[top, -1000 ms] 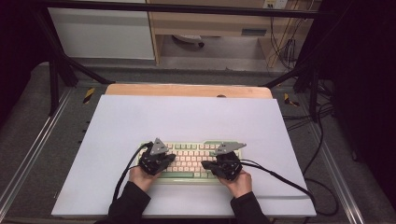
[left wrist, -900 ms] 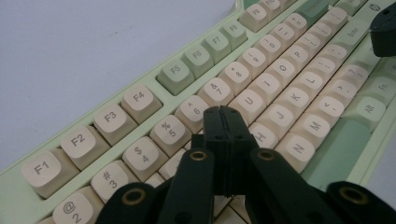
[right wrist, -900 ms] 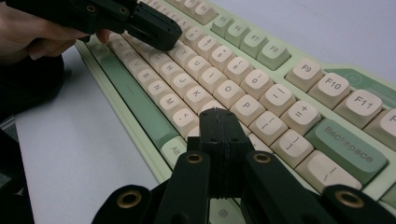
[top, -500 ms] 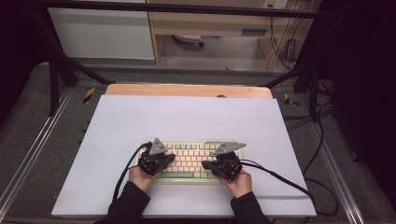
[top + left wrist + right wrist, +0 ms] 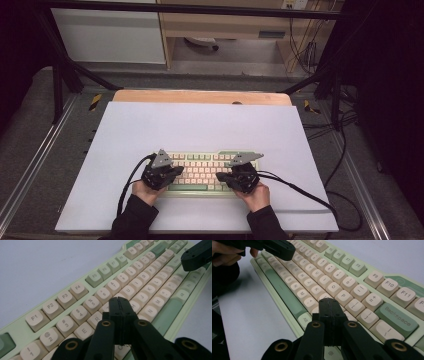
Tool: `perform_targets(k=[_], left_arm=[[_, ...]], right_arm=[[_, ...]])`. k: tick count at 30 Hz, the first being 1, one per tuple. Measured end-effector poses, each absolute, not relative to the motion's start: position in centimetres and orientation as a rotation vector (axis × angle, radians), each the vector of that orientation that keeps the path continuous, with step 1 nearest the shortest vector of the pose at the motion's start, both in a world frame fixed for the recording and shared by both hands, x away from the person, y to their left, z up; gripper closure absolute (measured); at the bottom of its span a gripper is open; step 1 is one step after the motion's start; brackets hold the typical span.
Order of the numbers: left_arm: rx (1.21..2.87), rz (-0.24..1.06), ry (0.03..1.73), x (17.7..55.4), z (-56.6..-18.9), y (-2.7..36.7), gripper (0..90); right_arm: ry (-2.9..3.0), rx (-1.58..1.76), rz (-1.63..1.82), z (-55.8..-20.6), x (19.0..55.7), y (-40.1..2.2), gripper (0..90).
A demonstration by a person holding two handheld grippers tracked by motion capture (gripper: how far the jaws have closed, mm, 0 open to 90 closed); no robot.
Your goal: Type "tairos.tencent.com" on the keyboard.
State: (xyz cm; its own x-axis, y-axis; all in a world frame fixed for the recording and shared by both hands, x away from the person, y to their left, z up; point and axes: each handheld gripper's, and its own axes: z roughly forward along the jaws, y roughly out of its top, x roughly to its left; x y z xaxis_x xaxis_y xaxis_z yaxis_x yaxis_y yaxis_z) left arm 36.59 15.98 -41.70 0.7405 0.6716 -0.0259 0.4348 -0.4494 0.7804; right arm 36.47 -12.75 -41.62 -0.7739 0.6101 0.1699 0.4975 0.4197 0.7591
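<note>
The fingers (image 5: 119,305) of the left gripper (image 5: 161,172) are pressed together with nothing between them — their joined tip sits over the keyboard (image 5: 207,172), about at the R and T keys in the left gripper view. The right gripper (image 5: 241,175) has its fingers (image 5: 329,305) closed and empty as well, the tip above the keys just below P, near the keyboard's right half. The keyboard, pale green with cream keys, lies flat on the white sheet (image 5: 200,125) covering the bench (image 5: 200,96), toward the near edge — one hand (image 5: 145,191) at each end of it.
</note>
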Motion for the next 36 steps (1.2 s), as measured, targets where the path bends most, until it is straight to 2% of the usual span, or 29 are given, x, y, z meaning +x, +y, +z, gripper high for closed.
perform_targets(k=[36], left_arm=[[2.115, 0.399, 0.929, 37.8, -42.7, 18.1, 90.0]], right_arm=[[2.542, 0.992, 1.276, -41.8, 36.5, -12.7, 90.0]])
